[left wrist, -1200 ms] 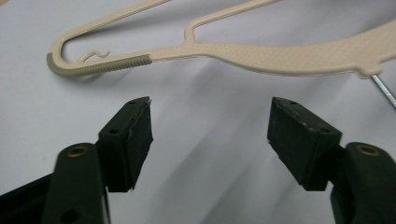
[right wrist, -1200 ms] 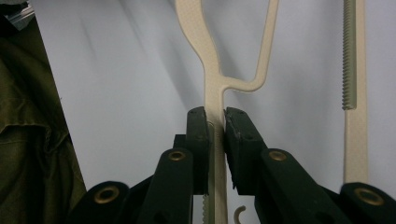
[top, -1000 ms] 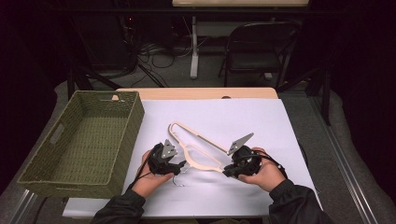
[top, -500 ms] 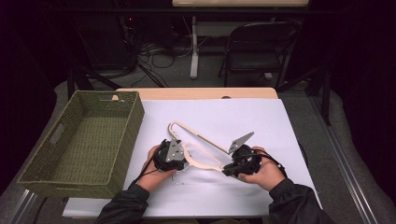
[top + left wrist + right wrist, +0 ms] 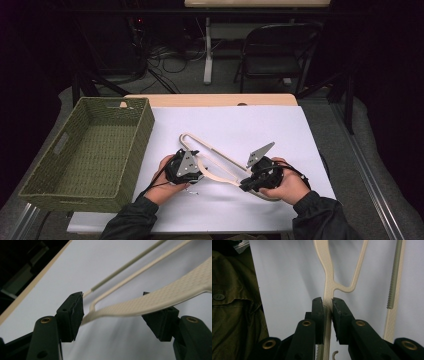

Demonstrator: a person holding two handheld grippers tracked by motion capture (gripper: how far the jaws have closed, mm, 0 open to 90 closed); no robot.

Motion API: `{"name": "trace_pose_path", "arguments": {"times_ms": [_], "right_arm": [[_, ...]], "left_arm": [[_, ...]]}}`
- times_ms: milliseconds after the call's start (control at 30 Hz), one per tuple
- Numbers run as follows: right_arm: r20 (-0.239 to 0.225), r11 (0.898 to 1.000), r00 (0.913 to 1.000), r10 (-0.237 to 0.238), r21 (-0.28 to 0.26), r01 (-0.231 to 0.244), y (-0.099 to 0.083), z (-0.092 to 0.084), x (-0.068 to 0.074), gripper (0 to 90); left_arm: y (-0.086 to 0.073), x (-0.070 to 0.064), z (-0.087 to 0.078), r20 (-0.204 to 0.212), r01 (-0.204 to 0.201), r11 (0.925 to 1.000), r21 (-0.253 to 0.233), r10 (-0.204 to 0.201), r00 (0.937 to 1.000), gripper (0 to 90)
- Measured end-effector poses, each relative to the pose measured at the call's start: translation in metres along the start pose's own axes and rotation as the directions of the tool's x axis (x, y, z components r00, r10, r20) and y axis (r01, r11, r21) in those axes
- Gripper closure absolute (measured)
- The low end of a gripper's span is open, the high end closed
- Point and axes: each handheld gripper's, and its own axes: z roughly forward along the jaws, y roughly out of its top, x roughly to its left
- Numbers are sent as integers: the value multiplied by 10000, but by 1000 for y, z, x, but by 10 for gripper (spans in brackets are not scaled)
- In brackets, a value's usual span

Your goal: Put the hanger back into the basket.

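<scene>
**Hanger pinned on the right, left jaws closing in on its arm**

From the high view, we see the cream plastic hanger lying on the white table cover, right of the woven green basket. Its long axis runs diagonally, from the far left down toward our near right. The left gripper sits at the middle of the hanger, the right gripper at the near-right end. Both hands are on it, so neither has any reaching to do.

In the left gripper view, the jaws stand wide, with the hanger's broad textured arm crossing between them from pad to pad. They have just been closing. The left pad meets the arm's tip; the right one sits behind and under it, and we cannot tell whether it presses yet. The arm lies across the jaws' gap, which is what a grip here turns on.

In the right gripper view, the pads are clamped on a thin strip of the hanger, which runs straight ahead from them. A dark green sleeve hangs at the left.
</scene>
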Motion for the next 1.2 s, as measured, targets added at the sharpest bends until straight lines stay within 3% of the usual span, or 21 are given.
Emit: {"name": "trace_pose_path", "arguments": {"times_ms": [67, 100, 167, 300, 333, 400, 467, 500, 667, 767, 833, 1000, 1033, 1200], "right_arm": [[-143, 9999, 9999, -67, 94, 69, 0, -1, 2, 810], [-387, 9993, 9990, -226, -302, 214, -1, -4, 4, 900], [-480, 9991, 9985, -254, -353, 237, 0, -6, 4, 900], [-142, 9992, 9999, -7, -401, 1, -1, -9, -1, 900], [-123, 9993, 9999, 44, -379, -49, -3, -6, -3, 900], [-127, 9987, 9999, 105, -503, -111, -4, -5, -3, 900], [-12, 9996, 10000, 72, -288, -72, -4, -7, -4, 900], [83, 9980, 9996, 270, -567, -265, -6, -7, -5, 900], [266, 9956, 9989, 397, -863, -373, -9, -13, -9, 900], [527, 9877, 9968, 603, -1473, -520, -15, -22, -9, 900], [516, 9889, 9966, 639, -1378, -563, -16, -26, -8, 900], [681, 9803, 9939, 863, -1836, -725, -27, -38, -10, 900], [777, 9724, 9915, 1046, -2169, -855, -32, -40, -10, 900], [814, 9609, 9897, 1179, -2609, -930, -41, -45, -9, 900]], "left_arm": [[6, -2, 1, 154, -314, 9995, 18, 314, 9994, 373], [7, -1, 3, 445, -331, 9994, 124, 325, 9985, 413], [7, -1, 5, 456, -358, 9990, 264, 346, 9984, 428], [8, -1, 14, 624, -587, 9977, 339, 565, 9964, 475], [12, -2, 16, 712, -867, 9953, 435, 835, 9940, 505], [17, -2, 17, 670, -1054, 9934, 463, 1022, 9925, 544], [18, -2, 18, 743, -980, 9941, 462, 944, 9928, 547], [20, 0, 19, 786, -938, 9946, 434, 902, 9928, 550], [25, 3, 23, 909, -1003, 9938, 472, 957, 9912, 578], [36, 8, 30, 1046, -1162, 9915, 588, 1097, 9885, 614], [39, 10, 31, 1036, -1278, 9898, 635, 1208, 9873, 625], [48, 16, 37, 1130, -1464, 9866, 725, 1377, 9840, 668], [51, 17, 40, 1154, -1571, 9848, 739, 1481, 9822, 673], [55, 20, 43, 1186, -1723, 9817, 805, 1622, 9796, 694]]}}
